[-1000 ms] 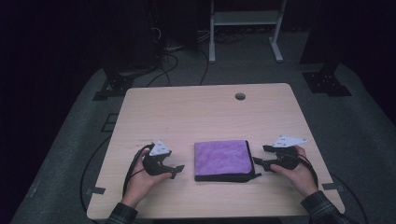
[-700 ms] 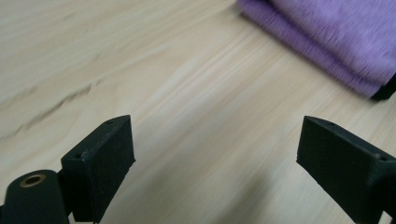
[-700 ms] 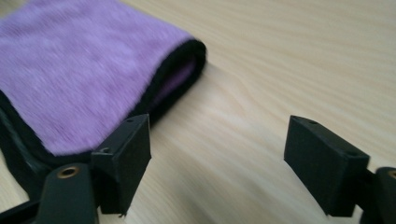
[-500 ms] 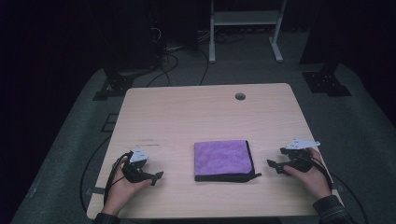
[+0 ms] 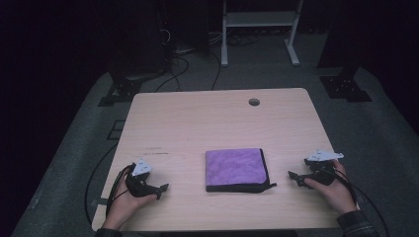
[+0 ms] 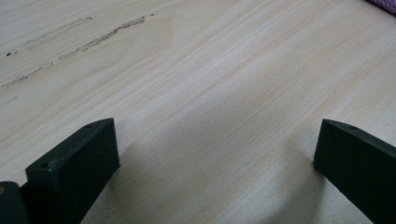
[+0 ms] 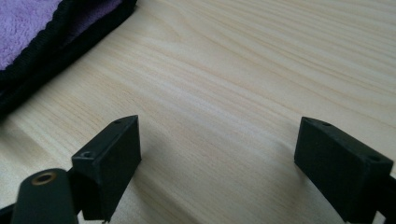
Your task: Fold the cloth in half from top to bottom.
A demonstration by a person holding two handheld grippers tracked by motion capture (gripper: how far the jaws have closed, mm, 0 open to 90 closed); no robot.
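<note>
A folded purple cloth (image 5: pixel 235 168) with a black edge lies flat near the table's front middle. My left gripper (image 5: pixel 159 190) rests on the wood well to its left, jaws wide apart over bare table (image 6: pixel 215 154); a corner of the purple cloth (image 6: pixel 384 3) peeks in at the top right of the left gripper view. My right gripper (image 5: pixel 295 177) sits to the cloth's right, open with nothing between its fingers (image 7: pixel 217 158). The cloth's black-bound edge (image 7: pixel 42 51) lies ahead and to the left in the right gripper view.
The light wooden table (image 5: pixel 217 123) has a round cable hole (image 5: pixel 254 102) at the back right. Faint scuff marks (image 6: pixel 79 39) run across the wood ahead of the left gripper. Beyond the table stand a white frame (image 5: pixel 257 29) and cables on a dark floor.
Both grippers have drawn away from the cloth's sides, the left one far out to the left and nearer the front edge, the right one outward to the right. The cloth has not moved.
</note>
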